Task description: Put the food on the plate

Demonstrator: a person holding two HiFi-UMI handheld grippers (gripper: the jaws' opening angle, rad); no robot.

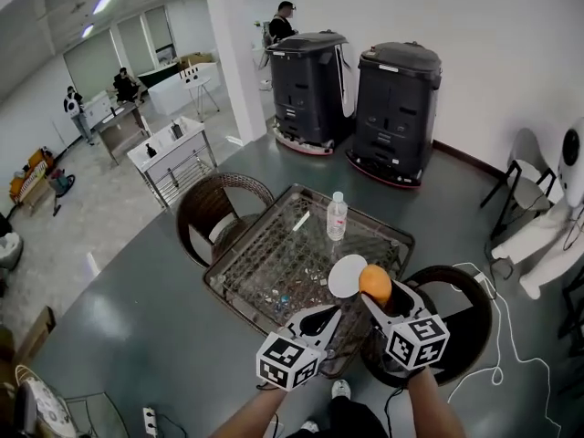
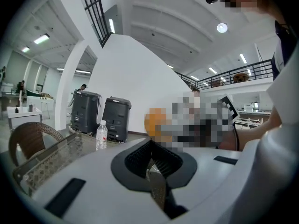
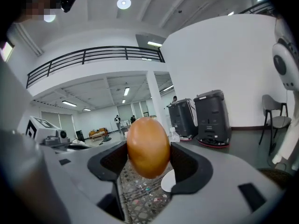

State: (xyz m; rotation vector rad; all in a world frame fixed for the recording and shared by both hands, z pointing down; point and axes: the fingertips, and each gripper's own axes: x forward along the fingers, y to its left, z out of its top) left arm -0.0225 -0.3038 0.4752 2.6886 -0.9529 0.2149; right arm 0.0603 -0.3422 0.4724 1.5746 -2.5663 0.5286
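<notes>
Head view: my right gripper (image 1: 377,292) holds the orange food (image 1: 375,283) off the table, at the right edge of the white plate (image 1: 343,275) on the glass table (image 1: 265,245). My left gripper (image 1: 321,318) hovers just beside it. A bottle (image 1: 337,215) stands upright beyond the plate. Left gripper view: my jaws are pressed together with nothing between them. Right gripper view: my jaws clamp the food on both sides, with the plate lower down behind it
</notes>
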